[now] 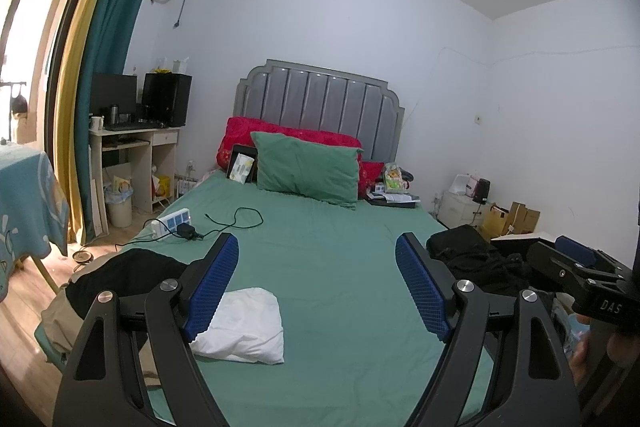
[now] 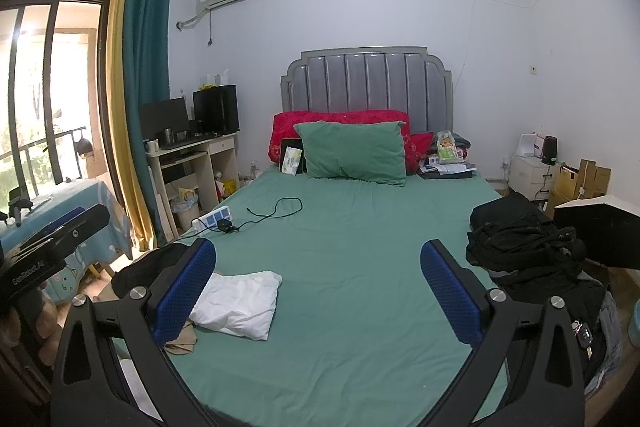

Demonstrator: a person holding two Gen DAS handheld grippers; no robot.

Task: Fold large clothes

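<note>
Left wrist view: the left gripper is held spread and empty above the bed, as is the right gripper. A folded white garment is seen just beside the left finger; a black clothes heap lies beyond the right finger. Soft, light, limp handling is expected, so an edge or corner should be pinched.

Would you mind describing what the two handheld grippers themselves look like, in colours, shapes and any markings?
Both the left gripper and the right gripper share one design: matte black angular linkage arms with triangular cut-outs and round silver pivot bolts. Each finger carries a long, knurled bright-blue pad. White lettering reading "DAS" marks the right gripper's body in the left wrist view, and "GenRobot.AI" the left one's in the right wrist view. No cables or sleeves are visible.
</note>
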